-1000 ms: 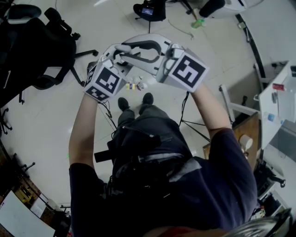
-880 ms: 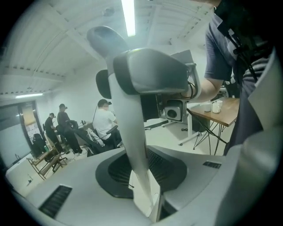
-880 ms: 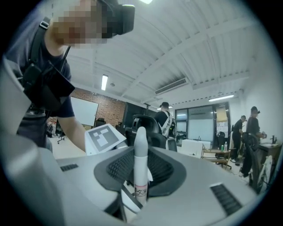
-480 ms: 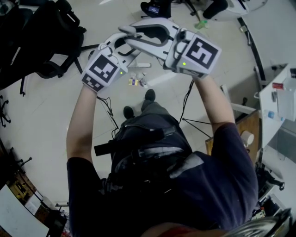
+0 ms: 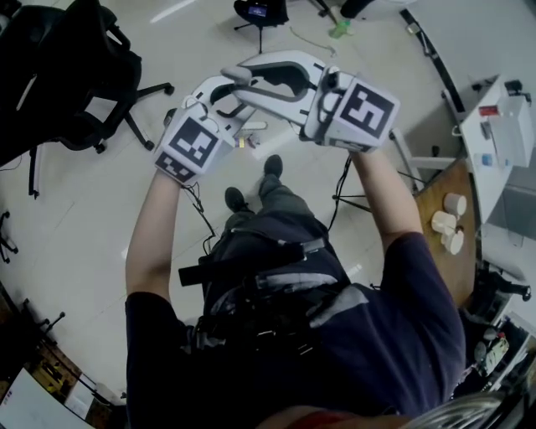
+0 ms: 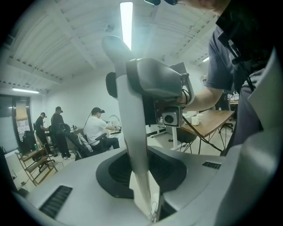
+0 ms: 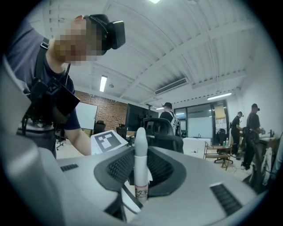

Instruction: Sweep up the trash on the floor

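Note:
Small bits of trash [image 5: 248, 142] lie on the pale floor just ahead of the person's shoes [image 5: 270, 165]. Both grippers are raised close together over them. My left gripper [image 5: 219, 94] [image 6: 143, 170] is shut on a thick white handle [image 6: 132, 132] that rises between its jaws, which have just been closing on it. My right gripper [image 5: 251, 80] [image 7: 141, 172] is shut on a slim white rod [image 7: 140, 150] with a rounded tip and a small label. The right gripper's grey body [image 6: 154, 79] shows ahead in the left gripper view. Whatever is at the far end of each handle is hidden.
Black office chairs [image 5: 75, 75] stand at the upper left and another chair base [image 5: 260, 12] at the top. A wooden table [image 5: 435, 251] with white cups [image 5: 448, 222] is at the right. A thin-legged stand with cables [image 5: 343, 201] is beside the person's right leg. People stand and sit in the background [image 6: 99, 128].
Both grippers have moved together toward the top of the head view. The trash now shows right under them, partly covered by the left gripper.

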Tool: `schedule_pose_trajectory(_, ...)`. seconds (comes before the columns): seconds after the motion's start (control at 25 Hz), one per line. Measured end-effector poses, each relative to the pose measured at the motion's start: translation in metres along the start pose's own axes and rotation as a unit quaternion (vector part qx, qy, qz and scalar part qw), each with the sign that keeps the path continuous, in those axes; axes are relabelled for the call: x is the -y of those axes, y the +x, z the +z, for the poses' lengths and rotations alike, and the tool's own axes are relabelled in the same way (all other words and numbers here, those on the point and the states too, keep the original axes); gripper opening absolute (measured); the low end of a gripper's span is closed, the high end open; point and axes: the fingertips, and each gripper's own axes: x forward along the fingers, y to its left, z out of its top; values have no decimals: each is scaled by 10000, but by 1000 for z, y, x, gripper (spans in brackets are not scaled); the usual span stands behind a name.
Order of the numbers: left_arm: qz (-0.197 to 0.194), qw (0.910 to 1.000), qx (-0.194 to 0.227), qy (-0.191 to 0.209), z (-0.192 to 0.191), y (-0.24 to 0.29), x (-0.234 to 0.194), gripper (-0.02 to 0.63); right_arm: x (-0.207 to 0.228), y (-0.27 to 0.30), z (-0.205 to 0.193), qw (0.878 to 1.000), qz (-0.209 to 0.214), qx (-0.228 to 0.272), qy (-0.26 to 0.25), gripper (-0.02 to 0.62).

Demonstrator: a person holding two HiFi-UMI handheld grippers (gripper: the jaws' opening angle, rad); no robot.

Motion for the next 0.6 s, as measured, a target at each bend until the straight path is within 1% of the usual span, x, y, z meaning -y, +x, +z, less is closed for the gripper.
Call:
schedule_pose_trajectory(0.12, -76, 9999, 20, -106, -7, -4, 25, 75, -21, -6, -9, 9997, 148, -92, 173, 106)
schedule_pose_trajectory(0.24, -87, 9995, 9, -293, -19, 2, 42, 75, -31, -14, -24, 9983, 379, -142, 407, 106)
schedule_pose_trajectory(0.4, 35, 9980, -119, -623, -46, 18, 56, 75, -32, -23, -57, 9941, 662, -280, 814, 106)
schedule_pose_trajectory(0.48, 128, 9966, -184, -788, -59, 29, 60, 74, -30, -26, -74, 9916, 813, -348, 940, 106)
schedule_pose_trajectory(0.6, 151, 9936, -269, -1083, -77, 42, 68, 72, -31, -32, -95, 9877, 1020, -406, 1118, 107)
